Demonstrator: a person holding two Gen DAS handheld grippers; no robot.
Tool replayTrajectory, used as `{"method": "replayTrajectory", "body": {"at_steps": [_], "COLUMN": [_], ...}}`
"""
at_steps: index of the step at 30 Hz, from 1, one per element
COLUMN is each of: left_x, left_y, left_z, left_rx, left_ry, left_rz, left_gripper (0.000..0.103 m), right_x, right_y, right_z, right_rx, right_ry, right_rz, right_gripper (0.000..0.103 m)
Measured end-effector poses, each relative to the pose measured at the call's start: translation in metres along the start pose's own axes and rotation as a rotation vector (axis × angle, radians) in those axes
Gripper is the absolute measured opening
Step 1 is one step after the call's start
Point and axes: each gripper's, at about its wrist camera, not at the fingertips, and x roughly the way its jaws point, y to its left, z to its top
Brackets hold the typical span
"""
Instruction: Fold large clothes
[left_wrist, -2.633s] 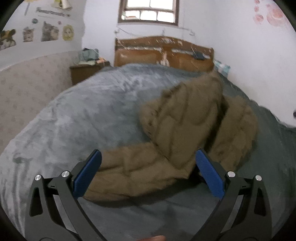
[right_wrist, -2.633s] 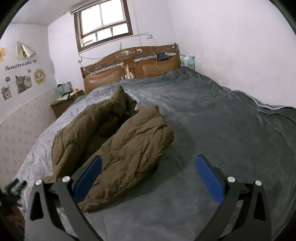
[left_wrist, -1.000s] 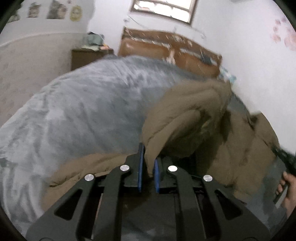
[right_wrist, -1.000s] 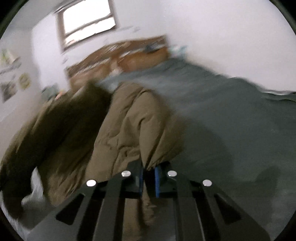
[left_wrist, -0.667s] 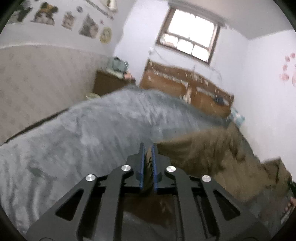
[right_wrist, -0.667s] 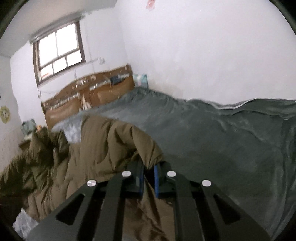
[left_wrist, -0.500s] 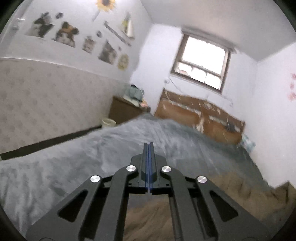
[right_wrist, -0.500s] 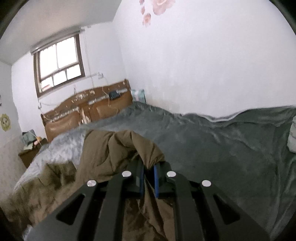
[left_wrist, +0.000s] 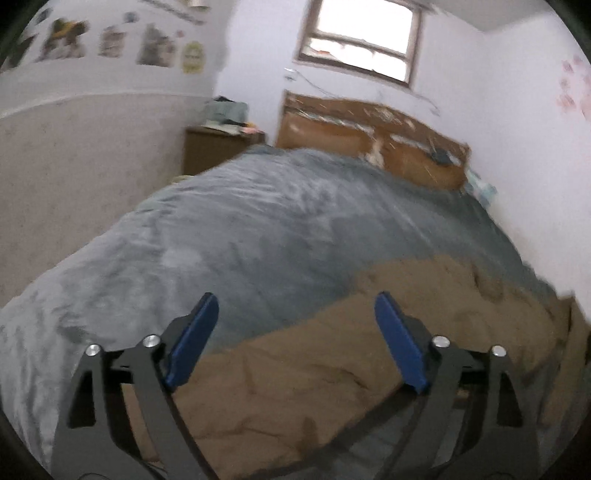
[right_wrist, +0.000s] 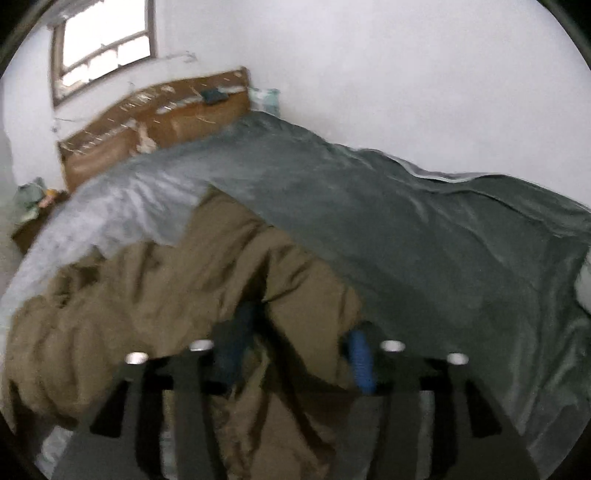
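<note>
sprawling puffy quilted brown coat

The left gripper hangs with its blue-padded fingers spread wide, gripping nothing. Below and toward 4 o'clock, the brown padded coat lies spread on the grey blanket. A wooden headboard stands at 12 o'clock under a window, a nightstand at 11.

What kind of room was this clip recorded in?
A home bedroom, most likely: a wide bed under a grey blanket, a wooden headboard below a window, and a bedside cabinet. A brown padded coat lies on the bed.
</note>
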Motion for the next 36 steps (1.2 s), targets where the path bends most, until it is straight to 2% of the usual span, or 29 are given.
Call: {"method": "replayTrajectory", "body": {"at_steps": [1,2,3,5,7,8,11,13,18,22,23,25,27,28,30,32,34,35,36], "left_x": [0.002,0.005,0.010,0.016,0.021,0.025,0.035,0.041,0.042,0.048,0.048,0.048,0.047,0.048,0.047,0.045,0.044,0.045,0.046], "left_y": [-0.007,-0.016,-0.025,-0.037,-0.045,-0.048,-0.060,-0.067,-0.071,-0.073,-0.072,-0.071,-0.071,-0.070,-0.068,-0.065,-0.064,-0.064,-0.064], "left_z": [-0.005,-0.010,-0.014,-0.025,-0.033,-0.038,-0.054,-0.065,-0.083,-0.084,-0.083,-0.081,-0.079,-0.079,-0.076,-0.073,-0.070,-0.070,-0.070], "left_rx": [0.028,0.050,0.071,0.123,0.132,0.137,0.164,0.198,0.227,0.243,0.242,0.235,0.232,0.231,0.224,0.215,0.212,0.212,0.214], "left_ry": [0.006,0.014,0.026,0.045,0.067,0.083,0.119,0.134,0.155,0.158,0.156,0.147,0.141,0.136,0.126,0.117,0.110,0.113,0.118], "left_rz": [-0.009,-0.016,-0.031,-0.047,-0.060,-0.069,-0.070,-0.065,-0.065,-0.063,-0.061,-0.063,-0.063,-0.062,-0.060,-0.057,-0.053,-0.055,-0.056], "left_gripper": [0.087,0.087,0.087,0.087,0.089,0.089,0.090,0.090,0.090,0.090,0.090,0.090,0.090,0.090,0.090,0.090,0.090,0.090,0.090], "right_x": [0.002,0.004,0.007,0.008,0.003,-0.001,-0.021,-0.025,-0.004,-0.002,-0.005,-0.002,-0.001,0.001,-0.001,-0.006,-0.021,-0.029,-0.040], "right_y": [-0.002,-0.008,-0.016,-0.030,-0.042,-0.040,-0.020,-0.017,-0.025,-0.031,-0.038,-0.053,-0.075,-0.080,-0.084,-0.079,-0.070,-0.062,-0.044], "right_z": [0.001,0.001,0.001,0.000,0.001,0.002,0.005,0.002,-0.002,-0.006,-0.007,-0.007,-0.016,-0.018,-0.019,-0.017,-0.012,-0.009,-0.005], "right_rx": [0.035,0.102,0.152,0.251,0.345,0.352,0.228,0.189,0.147,0.089,0.109,0.234,0.457,0.511,0.506,0.437,0.345,0.285,0.173], "right_ry": [0.017,0.044,0.055,0.049,0.006,-0.009,-0.092,-0.084,0.123,0.193,0.198,0.204,0.200,0.205,0.179,0.134,0.023,-0.032,-0.123], "right_rz": [0.063,0.162,0.219,0.287,0.329,0.345,0.337,0.333,0.276,0.283,0.303,0.407,0.565,0.600,0.536,0.380,0.215,0.176,0.153], "right_gripper": [0.086,0.094,0.097,0.097,0.097,0.097,0.097,0.097,0.097,0.097,0.097,0.100,0.101,0.101,0.101,0.101,0.101,0.101,0.101]}}
